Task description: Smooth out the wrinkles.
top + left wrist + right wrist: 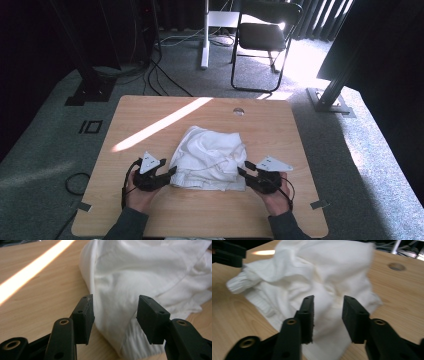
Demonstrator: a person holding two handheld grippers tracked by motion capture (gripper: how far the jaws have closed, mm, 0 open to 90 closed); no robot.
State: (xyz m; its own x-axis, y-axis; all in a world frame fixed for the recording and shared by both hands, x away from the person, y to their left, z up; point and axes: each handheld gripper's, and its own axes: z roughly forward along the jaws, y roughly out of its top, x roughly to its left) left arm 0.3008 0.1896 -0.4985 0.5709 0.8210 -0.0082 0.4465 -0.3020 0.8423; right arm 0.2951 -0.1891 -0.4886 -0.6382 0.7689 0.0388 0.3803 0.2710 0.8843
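High view: one white garment (210, 157), crumpled and loosely bunched, lying a little toward my side of centre on the wooden desk (150, 115), with a band of sunlight crossing the bare wood to its far left. I have one pair of tongs stationed at each near corner of the heap, left tongs (172, 171) at the garment's left edge and right tongs (241, 171) at its right edge, both pointing inward; my reading is that this flanking stance is meant to take the cloth at two opposite points so it can be lifted or spread evenly rather than dragged from one side. Left gripper view, entry: left tongs (113, 315) standing well apart, nothing clamped, a ribbed hem or cuff of the garment (140, 277) lying just ahead of and between the pads without being pressed. Right gripper view, entry: right tongs (328, 315) parted to a moderate gap, folds of the garment (317, 272) directly ahead and seen through the gap, pads not biting (the frame is slightly blurred, so a light brush against the fabric cannot be ruled out). Ribbed cuff (239, 285) protrudes at the far left of that view.
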